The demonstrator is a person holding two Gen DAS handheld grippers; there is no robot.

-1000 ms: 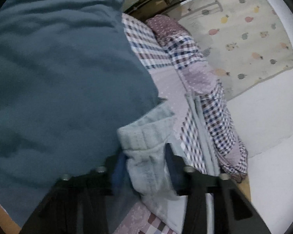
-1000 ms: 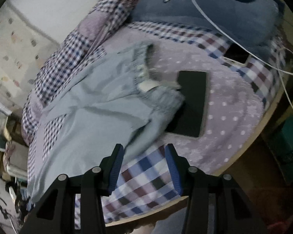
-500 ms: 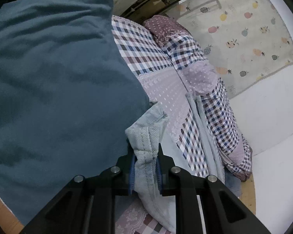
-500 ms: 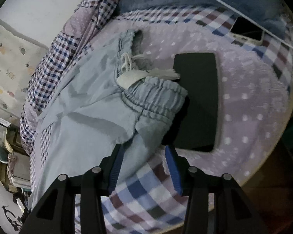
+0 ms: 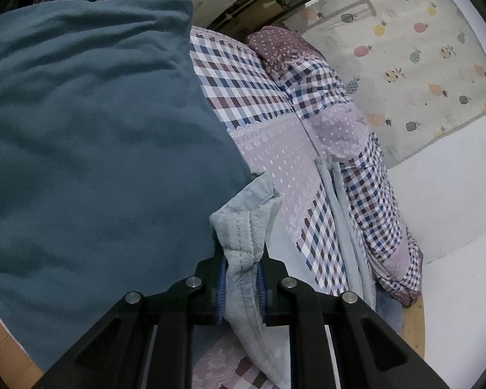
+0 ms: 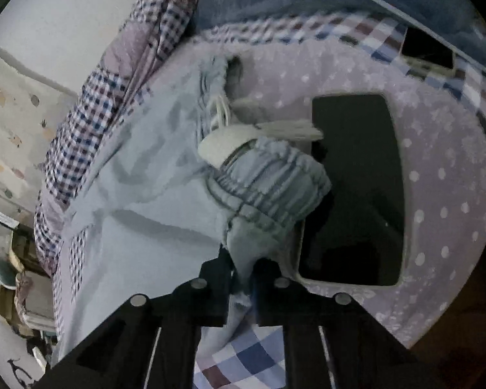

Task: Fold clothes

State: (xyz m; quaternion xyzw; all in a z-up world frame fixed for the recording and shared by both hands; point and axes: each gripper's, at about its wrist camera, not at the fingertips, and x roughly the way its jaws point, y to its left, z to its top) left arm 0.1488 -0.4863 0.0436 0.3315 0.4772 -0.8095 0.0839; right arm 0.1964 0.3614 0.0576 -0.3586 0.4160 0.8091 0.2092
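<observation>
Pale blue-grey trousers (image 6: pixel 139 201) with an elastic, gathered waistband (image 6: pixel 269 181) and a white drawstring (image 6: pixel 285 128) lie spread on the patchwork bed. My right gripper (image 6: pixel 243 272) is shut on the near corner of that waistband. In the left wrist view, my left gripper (image 5: pixel 241 278) is shut on the other waistband corner (image 5: pixel 239 236), which stands up bunched between the blue pads. The trouser legs (image 5: pixel 346 227) run away along the bed.
A big dark blue pillow (image 5: pixel 90 149) presses against the left gripper's left side. A black tablet (image 6: pixel 356 191) lies on the bed partly under the waistband, a phone (image 6: pixel 427 52) and white cable (image 6: pixel 405 16) beyond. Checked quilt (image 5: pixel 366 168) bunched along the wall.
Both grippers closed on the waistband: the left one half a second ago, the right one just now after moving forward to the trousers. The left has lifted slightly.
</observation>
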